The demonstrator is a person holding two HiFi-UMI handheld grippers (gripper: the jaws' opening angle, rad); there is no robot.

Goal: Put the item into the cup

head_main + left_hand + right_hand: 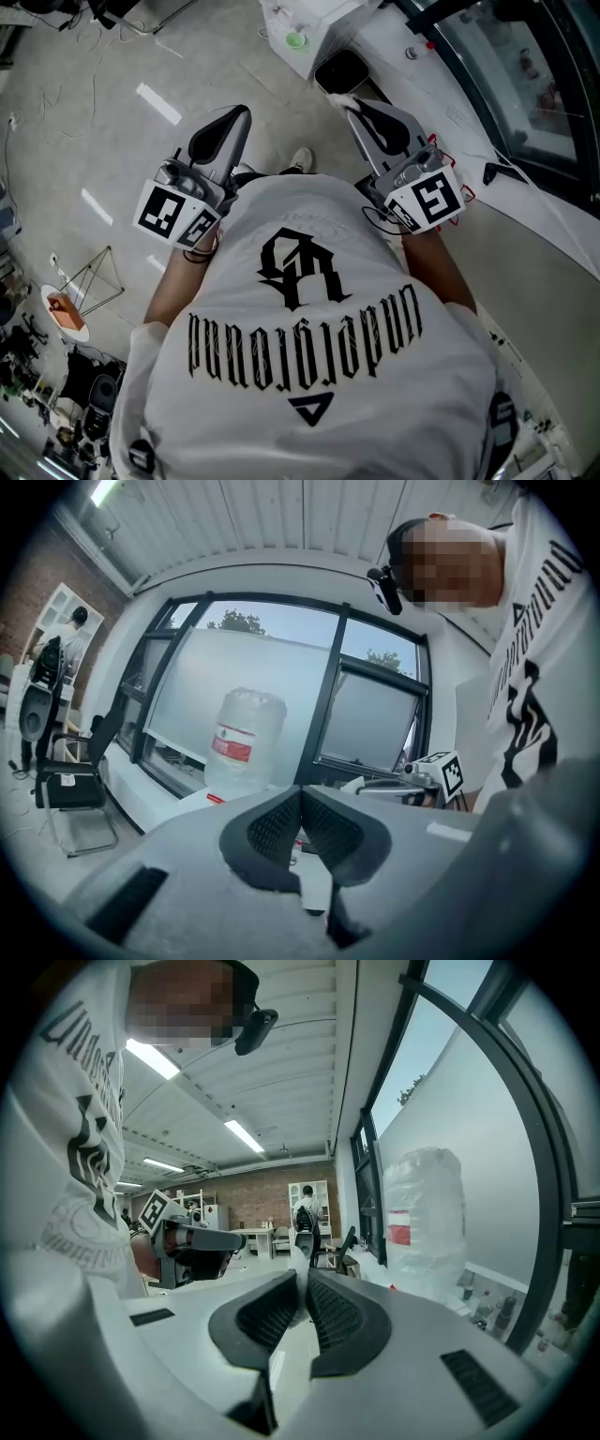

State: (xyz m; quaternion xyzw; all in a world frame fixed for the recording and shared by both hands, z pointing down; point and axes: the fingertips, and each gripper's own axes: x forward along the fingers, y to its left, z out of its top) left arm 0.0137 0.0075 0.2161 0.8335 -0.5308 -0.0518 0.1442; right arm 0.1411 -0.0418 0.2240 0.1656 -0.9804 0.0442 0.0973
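In the head view both grippers are held up against the person's chest, above a white printed shirt [309, 309]. My left gripper [240, 113] points away over the floor, and its black jaws are pressed together with nothing between them. My right gripper [354, 106] does the same beside a white counter [525, 202]. In the left gripper view the left gripper [300, 797] is shut and empty, as is the right gripper [306, 1281] in the right gripper view. I can make out no cup and no item for it.
A large water bottle [246, 738] stands by the window [272, 696], and the water bottle [427, 1213] shows in the right gripper view too. A black bin [339, 70] and a small green thing [295, 40] lie ahead. A chair [70, 780] stands at left; a person [306, 1208] stands far off.
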